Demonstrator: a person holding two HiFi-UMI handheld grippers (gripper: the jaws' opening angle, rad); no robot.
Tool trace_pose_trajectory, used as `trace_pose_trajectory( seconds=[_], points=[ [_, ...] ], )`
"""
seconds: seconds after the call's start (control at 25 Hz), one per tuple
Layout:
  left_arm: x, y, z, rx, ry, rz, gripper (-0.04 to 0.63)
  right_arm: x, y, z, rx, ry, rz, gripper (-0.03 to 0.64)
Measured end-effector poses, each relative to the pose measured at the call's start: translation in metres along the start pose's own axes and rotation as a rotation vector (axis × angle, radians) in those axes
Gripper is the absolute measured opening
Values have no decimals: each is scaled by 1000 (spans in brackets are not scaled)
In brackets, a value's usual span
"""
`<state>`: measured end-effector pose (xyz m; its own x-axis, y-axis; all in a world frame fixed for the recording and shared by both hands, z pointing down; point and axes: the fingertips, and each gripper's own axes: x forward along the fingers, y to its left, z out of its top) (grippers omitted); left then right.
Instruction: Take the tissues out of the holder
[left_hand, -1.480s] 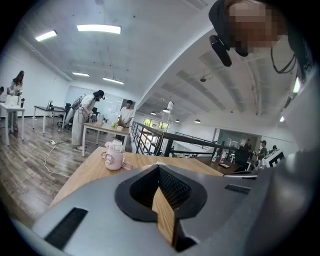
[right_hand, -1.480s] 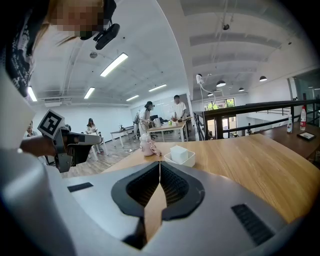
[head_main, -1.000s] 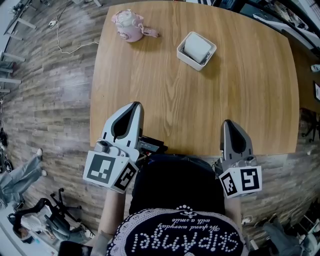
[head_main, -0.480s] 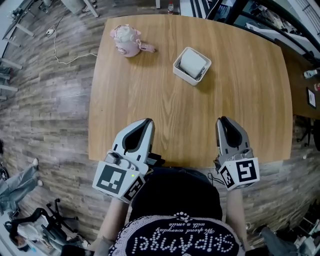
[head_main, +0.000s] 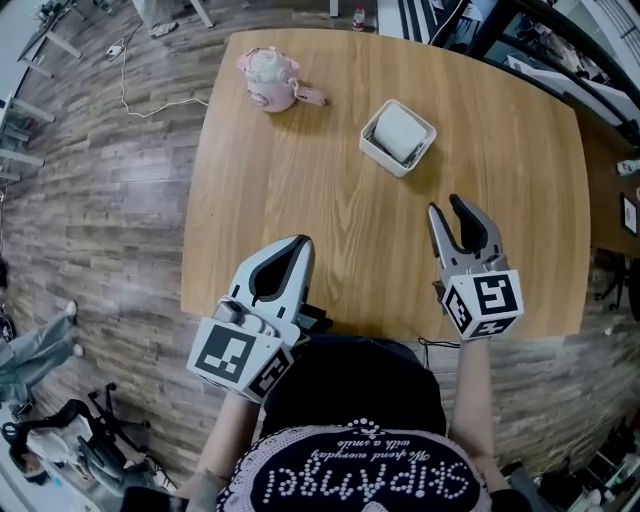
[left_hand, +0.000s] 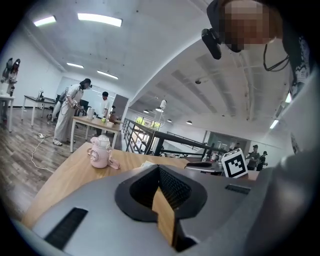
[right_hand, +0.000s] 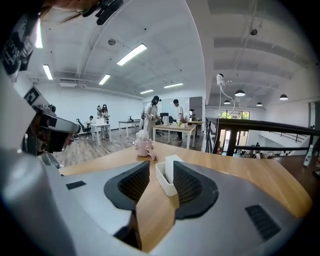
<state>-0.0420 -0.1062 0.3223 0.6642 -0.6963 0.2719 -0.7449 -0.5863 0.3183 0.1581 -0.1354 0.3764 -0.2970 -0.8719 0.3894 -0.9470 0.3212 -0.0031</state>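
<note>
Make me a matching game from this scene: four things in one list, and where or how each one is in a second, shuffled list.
Things
1. pink bottle
2. tissues
3. left gripper
4. right gripper

Places and states
A. jaws apart, out over the table
B. sitting in the white holder
C. jaws together, by the table's near edge
D. standing near the table's far left corner

Pairs: 1-D, 2-B, 3-C, 4-A.

The right gripper's jaws have just been opening, and nothing is between them.
</note>
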Motion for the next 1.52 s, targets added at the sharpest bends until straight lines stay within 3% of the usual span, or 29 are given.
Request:
trace_pose_trajectory(
  seconds=[0.12,0.36,1.52],
  points=[
    [-3,11,3,-2,-14,44,5,10,2,2,-30,-11,12,143],
    [-7,20,4,-12,-15,89,5,21,5,-5,14,4,42,216],
    [-6,30,-3,-53,-8,173,5,73,-31,-10,12,53,34,246]
  ],
)
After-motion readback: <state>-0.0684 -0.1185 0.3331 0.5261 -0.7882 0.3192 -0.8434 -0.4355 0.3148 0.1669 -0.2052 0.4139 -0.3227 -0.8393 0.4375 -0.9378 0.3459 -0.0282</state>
